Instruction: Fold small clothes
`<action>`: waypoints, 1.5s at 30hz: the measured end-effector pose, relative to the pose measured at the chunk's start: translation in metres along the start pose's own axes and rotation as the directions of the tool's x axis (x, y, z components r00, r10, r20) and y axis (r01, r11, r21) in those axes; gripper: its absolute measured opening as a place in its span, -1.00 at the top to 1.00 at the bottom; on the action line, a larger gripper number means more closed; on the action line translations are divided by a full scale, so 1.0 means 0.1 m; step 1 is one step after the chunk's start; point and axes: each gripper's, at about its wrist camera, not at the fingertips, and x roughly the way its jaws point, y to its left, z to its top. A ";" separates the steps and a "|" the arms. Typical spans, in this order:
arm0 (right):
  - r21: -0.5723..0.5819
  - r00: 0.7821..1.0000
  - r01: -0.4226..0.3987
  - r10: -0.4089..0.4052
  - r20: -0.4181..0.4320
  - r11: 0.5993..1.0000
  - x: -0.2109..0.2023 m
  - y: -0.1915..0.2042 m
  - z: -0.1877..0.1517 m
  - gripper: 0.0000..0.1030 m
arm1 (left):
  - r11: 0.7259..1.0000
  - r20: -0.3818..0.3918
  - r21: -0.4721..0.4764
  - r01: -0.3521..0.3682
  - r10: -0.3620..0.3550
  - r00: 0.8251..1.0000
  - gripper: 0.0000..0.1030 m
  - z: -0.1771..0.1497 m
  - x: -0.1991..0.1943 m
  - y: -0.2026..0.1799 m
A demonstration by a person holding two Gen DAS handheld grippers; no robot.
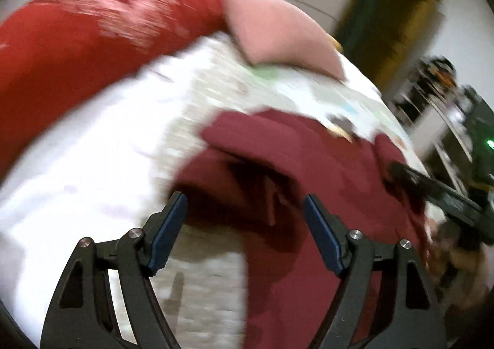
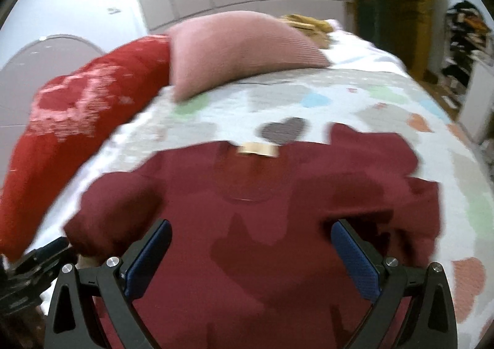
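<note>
Maroon knit top (image 2: pixel 247 225), soft and rumpled with a tan neck label, lies spread on my bed's quilt (image 2: pixel 386 102), a pale cotton stitched with coloured patches. My left tool (image 1: pixel 245 213) and right tool (image 2: pixel 251 244) both gape above it, blue pads gripping nothing. Behind sit a ribbed pink cushion (image 2: pixel 240 49) and what looks like a red patterned pillow (image 2: pixel 77 108), blurred.

A small dark maroon sweater (image 2: pixel 262 225) lies spread on the bed, its round neckline pointing away toward the pillows, with a tan label showing inside the collar. One sleeve is folded in over the body as a rounded bulge at the left of the right wrist view, while the other side is rumpled and bunched near the bed's right edge.
</note>
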 end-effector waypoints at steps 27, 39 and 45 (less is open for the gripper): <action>-0.344 0.996 0.015 0.018 0.091 0.939 0.14 0.79 0.34 0.72 | 0.996 0.087 -0.086 0.013 -0.006 0.996 -0.50 -0.12 0.30 0.44; -0.081 0.999 0.042 -0.043 -0.020 0.996 0.26 -0.34 -0.26 0.85 | 0.987 0.048 0.148 0.068 -0.075 0.996 -0.50 -0.25 0.35 -0.05; -0.048 0.997 0.079 -0.078 0.012 0.996 0.15 -0.52 -0.25 0.86 | 0.988 0.026 0.127 0.088 -0.092 0.995 -0.50 -0.23 0.40 -0.02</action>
